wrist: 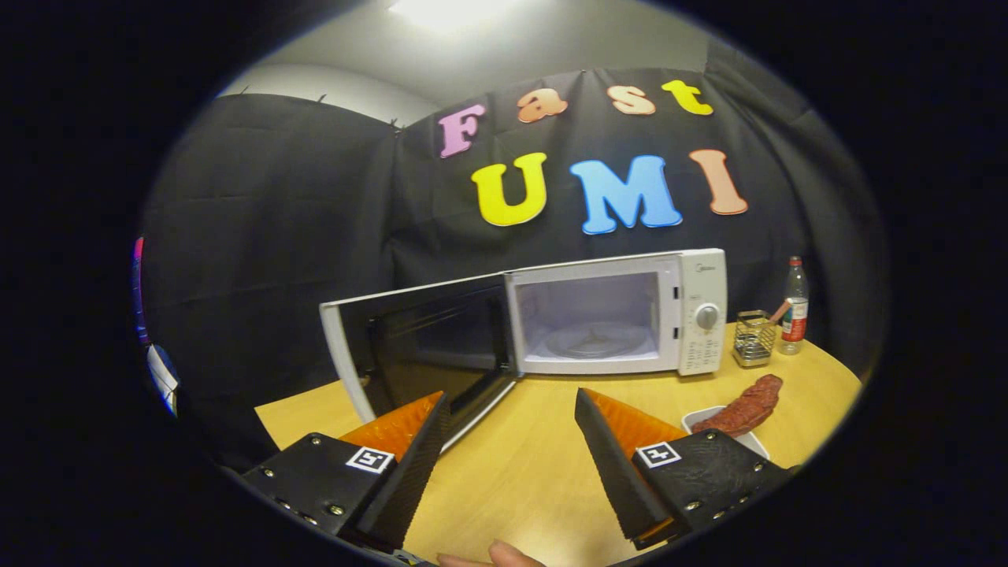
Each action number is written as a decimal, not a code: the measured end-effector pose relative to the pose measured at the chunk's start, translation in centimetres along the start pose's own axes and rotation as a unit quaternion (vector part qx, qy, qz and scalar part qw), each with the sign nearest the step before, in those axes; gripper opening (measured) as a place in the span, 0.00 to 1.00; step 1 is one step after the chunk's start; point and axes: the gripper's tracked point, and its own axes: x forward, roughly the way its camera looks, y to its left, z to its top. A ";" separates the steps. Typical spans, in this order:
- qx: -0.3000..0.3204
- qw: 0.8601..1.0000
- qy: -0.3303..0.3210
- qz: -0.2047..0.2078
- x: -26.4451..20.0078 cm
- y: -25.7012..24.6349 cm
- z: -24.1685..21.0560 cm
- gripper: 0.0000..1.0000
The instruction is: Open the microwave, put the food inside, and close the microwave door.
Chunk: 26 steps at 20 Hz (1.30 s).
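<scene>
Microwave [614,315] at the back of the wooden table [520,465], against the booth's black cloth wall. Door [417,346] swung wide open to the left, its dark window facing forward. Cavity lit and pale inside; round turntable [594,340] visible on its floor, nothing on it. Control panel with a dial on the right side of the oven.

Food [744,409]: a reddish-brown, lumpy piece, lying across a small white dish [701,419] on the table, right of the fingers and nearer than the oven. It overhangs the dish rim toward the back.

Gripper [512,409]: fingers spread wide apart, bare tabletop between them, nothing held. Left finger's tip sits in front of the open door's lower edge; right finger's tip just beside the dish.

Right of the microwave: a small wire mesh holder [754,339], and beside it a clear bottle [795,307] with a red cap and label, standing upright.

Fingertip of a person's hand [492,557] shows at the near edge, below the gripper.
</scene>
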 end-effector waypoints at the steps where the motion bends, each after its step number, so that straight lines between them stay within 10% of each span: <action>1: 0.007 1.000 0.001 -0.011 0.0 -1.9 0.1 0.96; 14: 0.030 0.990 0.022 -0.133 0.5 -21.9 -0.6 0.96; 26: 0.212 0.971 0.072 -0.081 4.2 -23.2 -5.0 0.96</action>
